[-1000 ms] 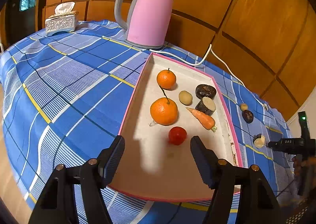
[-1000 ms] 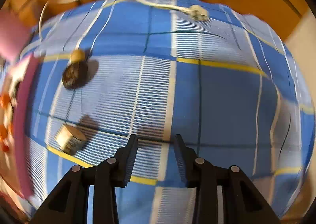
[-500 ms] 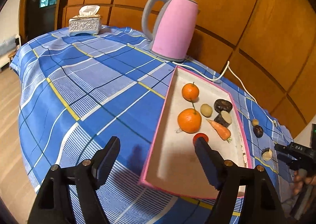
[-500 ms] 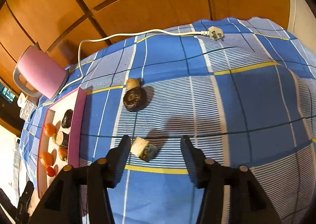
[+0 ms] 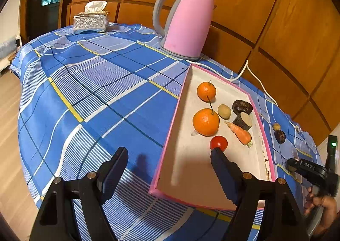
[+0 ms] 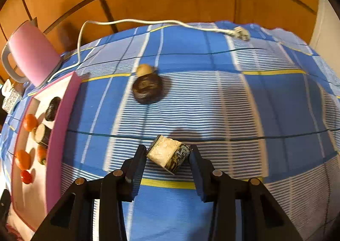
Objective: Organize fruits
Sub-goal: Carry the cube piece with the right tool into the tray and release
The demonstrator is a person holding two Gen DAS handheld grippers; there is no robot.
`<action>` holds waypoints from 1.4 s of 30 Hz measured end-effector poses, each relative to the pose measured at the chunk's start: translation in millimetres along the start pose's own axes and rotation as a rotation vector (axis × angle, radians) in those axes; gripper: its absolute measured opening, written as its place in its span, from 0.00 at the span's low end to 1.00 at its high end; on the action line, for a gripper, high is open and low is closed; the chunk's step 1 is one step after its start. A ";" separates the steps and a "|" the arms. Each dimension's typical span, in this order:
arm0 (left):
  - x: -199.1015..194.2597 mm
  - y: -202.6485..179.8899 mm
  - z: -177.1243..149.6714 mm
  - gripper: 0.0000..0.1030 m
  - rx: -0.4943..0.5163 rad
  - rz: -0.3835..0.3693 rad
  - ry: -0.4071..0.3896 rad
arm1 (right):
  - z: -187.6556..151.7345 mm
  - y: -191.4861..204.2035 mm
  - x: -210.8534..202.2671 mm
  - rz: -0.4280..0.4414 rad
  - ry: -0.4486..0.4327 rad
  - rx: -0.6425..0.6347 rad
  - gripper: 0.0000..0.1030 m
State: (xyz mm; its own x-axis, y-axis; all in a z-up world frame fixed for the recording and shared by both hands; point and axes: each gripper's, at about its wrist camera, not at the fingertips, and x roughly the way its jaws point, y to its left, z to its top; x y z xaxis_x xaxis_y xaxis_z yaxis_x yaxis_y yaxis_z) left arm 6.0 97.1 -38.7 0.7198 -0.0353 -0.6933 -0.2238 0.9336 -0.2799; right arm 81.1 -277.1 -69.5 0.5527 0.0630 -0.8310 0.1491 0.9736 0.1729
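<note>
A pink-rimmed white tray [image 5: 170, 134] holds two oranges [image 5: 205, 121], a small tomato [image 5: 218, 143], a carrot [image 5: 240, 133], a potato [image 5: 224, 111] and two dark pieces [image 5: 242, 106]. My left gripper [image 5: 169, 169] is open and empty, straddling the tray's near left corner. My right gripper [image 6: 167, 157] is open around a cut dark-skinned chunk with pale flesh [image 6: 167, 154] lying on the cloth; its jaws sit on either side. Beyond it lie a dark round fruit [image 6: 146, 90] and a small tan one [image 6: 144, 69]. The tray shows at left in the right wrist view [image 6: 61, 124].
A pink kettle [image 5: 187, 26] stands behind the tray, its white cord [image 6: 127, 23] and plug [image 6: 241, 33] trailing across the blue checked cloth. A silver tissue box [image 5: 91, 21] sits at the far left. Wooden panels back the table.
My right gripper has moved forward so the cut chunk now lies between its jaws. My left gripper has drawn slightly closer and right, its right finger now over the tray.
</note>
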 end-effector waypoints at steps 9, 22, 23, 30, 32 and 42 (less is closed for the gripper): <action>2.5 -6.5 -3.0 0.78 0.022 0.003 0.014 | -8.0 -61.0 -22.6 -0.169 -0.062 0.163 0.40; -3.9 -5.7 -6.6 0.83 0.037 0.018 0.013 | -17.3 -55.6 -28.3 -0.117 -0.088 0.108 0.40; -4.3 -5.2 -6.8 0.83 0.037 0.017 0.013 | -17.3 -51.1 -28.3 -0.110 -0.087 0.083 0.40; -3.8 -1.8 -7.9 0.86 0.034 0.020 0.022 | -17.7 -23.5 -28.0 -0.020 -0.052 -0.036 0.40; -3.7 -1.5 -8.4 0.86 0.033 0.017 0.023 | -18.4 -16.9 -26.6 -0.018 -0.041 -0.064 0.40; -3.0 0.3 -8.3 0.86 0.027 0.017 0.022 | -7.8 24.1 -42.8 0.164 -0.062 -0.159 0.40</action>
State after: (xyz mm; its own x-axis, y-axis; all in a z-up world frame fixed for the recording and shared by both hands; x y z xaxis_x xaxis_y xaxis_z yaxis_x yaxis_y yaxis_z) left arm -1.7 94.6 -42.1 0.7012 -0.0271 -0.7124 -0.2175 0.9435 -0.2499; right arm 54.6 -254.7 -33.9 0.6086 0.2143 -0.7640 -0.0750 0.9741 0.2135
